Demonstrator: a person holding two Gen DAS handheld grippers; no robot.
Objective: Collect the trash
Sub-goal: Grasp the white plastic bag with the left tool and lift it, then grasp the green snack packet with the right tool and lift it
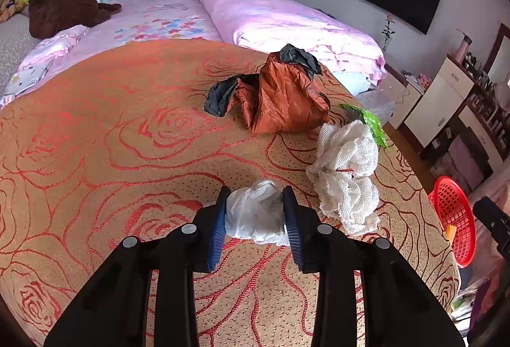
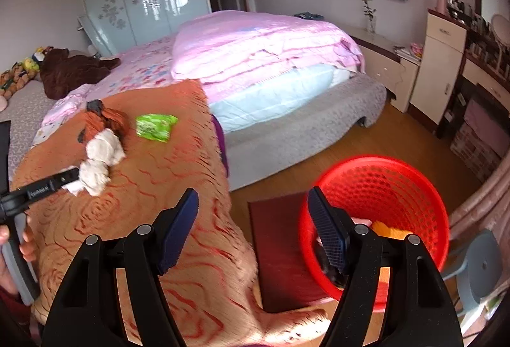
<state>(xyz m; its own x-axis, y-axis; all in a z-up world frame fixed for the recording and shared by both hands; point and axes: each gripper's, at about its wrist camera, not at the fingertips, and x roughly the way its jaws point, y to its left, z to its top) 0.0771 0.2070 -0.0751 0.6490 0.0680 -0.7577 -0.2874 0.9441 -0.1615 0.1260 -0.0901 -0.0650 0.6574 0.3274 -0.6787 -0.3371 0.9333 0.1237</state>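
Red basket (image 1: pixel 452 219) right of left gripper (image 1: pixel 255 216): cut off by table edge, only part of wall visible; contents unidentifiable.
White wad (image 1: pixel 255 213) between left jaws: sides covered by pads; material cannot be told.
Green wrapper (image 1: pixel 369 120) beyond left gripper: mostly hidden behind white mesh cloth (image 1: pixel 347 174).
Right wrist view: tablecloth (image 2: pixel 178 267) under right gripper (image 2: pixel 251 229) blurred. Orange item (image 2: pixel 389 230) in basket partly hidden behind right finger (image 2: pixel 328 232).
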